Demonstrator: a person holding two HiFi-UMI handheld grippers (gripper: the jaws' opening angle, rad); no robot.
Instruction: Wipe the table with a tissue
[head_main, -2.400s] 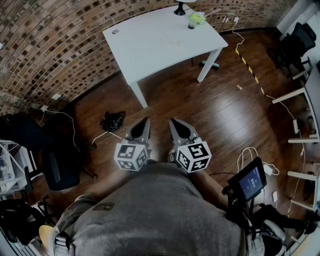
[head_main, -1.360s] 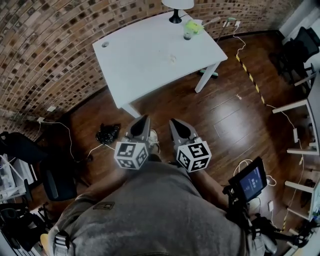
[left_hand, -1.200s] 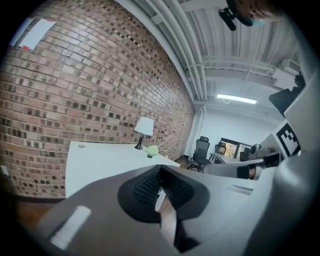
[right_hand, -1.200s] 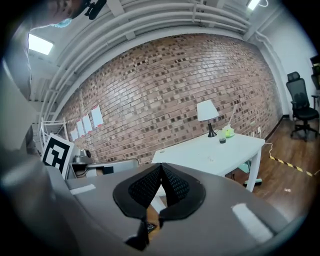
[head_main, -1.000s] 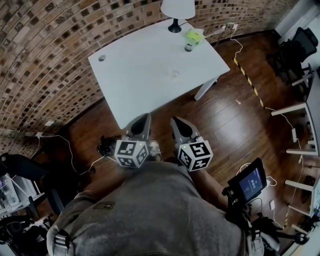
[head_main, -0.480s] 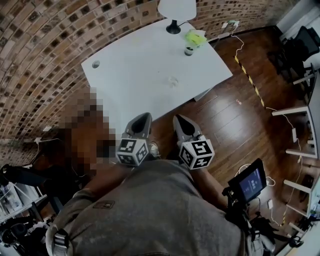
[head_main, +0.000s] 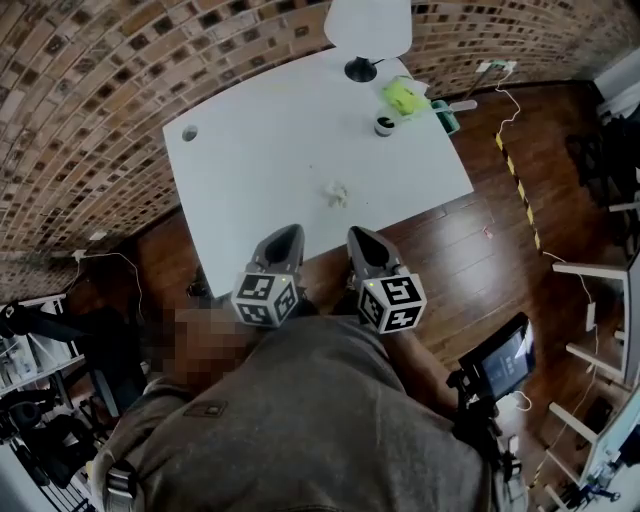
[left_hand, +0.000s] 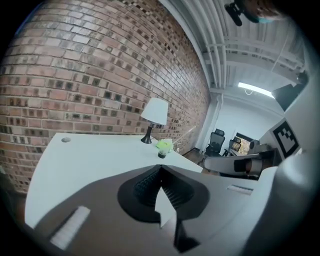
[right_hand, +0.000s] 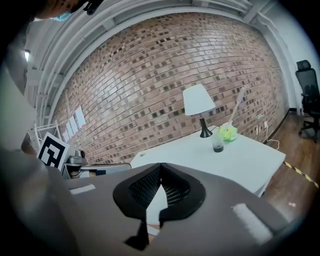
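A white table (head_main: 260, 150) fills the upper head view. A small crumpled white tissue (head_main: 336, 192) lies on it near the front edge, just beyond both grippers. My left gripper (head_main: 284, 236) and right gripper (head_main: 360, 238) are side by side over the table's near edge, both shut and empty. A green tissue pack (head_main: 405, 95) and a small cup (head_main: 384, 125) stand at the far right by a white lamp (head_main: 368, 25). In the left gripper view the shut jaws of the left gripper (left_hand: 160, 167) hide the crumpled tissue. The right gripper (right_hand: 160, 165) hides it too.
A brick wall (head_main: 90, 90) runs behind and left of the table. A round cable hole (head_main: 188, 132) is in the table's far left corner. Wooden floor (head_main: 500, 250) with yellow-black tape (head_main: 520, 185) lies to the right. A small screen (head_main: 495, 365) hangs at my right side.
The table has come much closer in the head view. Both grippers, earlier over the floor, now reach the table's near edge. Their jaws stayed shut.
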